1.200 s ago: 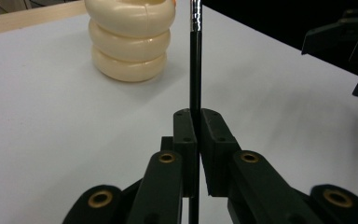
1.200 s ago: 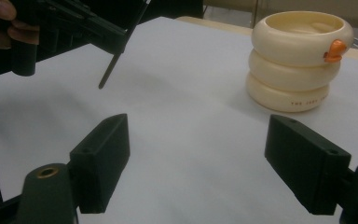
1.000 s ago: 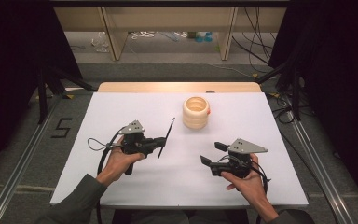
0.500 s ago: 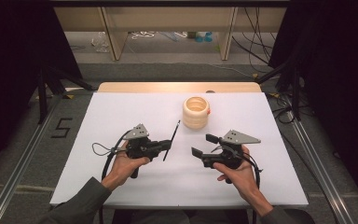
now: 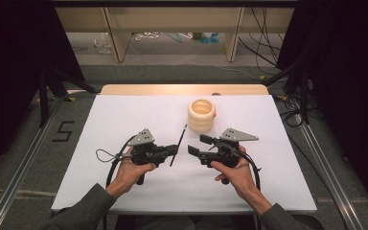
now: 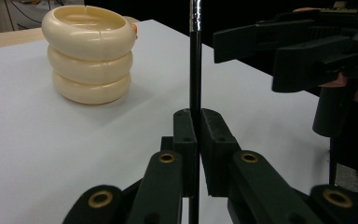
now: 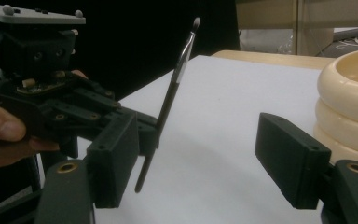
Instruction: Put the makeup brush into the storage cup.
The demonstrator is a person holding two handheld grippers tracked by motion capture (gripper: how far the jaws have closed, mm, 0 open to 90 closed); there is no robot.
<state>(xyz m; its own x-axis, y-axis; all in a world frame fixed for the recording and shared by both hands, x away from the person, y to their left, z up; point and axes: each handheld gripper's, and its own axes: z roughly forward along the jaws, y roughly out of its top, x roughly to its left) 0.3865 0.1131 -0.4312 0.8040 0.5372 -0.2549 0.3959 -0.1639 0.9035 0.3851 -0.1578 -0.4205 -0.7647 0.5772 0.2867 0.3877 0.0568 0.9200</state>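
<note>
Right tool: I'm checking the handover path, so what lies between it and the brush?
Only bare white table lies between the open right tool and the brush, held by the left tool, in the high view.

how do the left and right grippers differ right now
The left gripper has its jaws shut on a thin black brush; the right gripper grips nothing, its jaws apart after closing a little. The left gripper points right, the right gripper points left, toward the brush. Both are black, hand-held above the white table, near the cream ringed holder.
</note>
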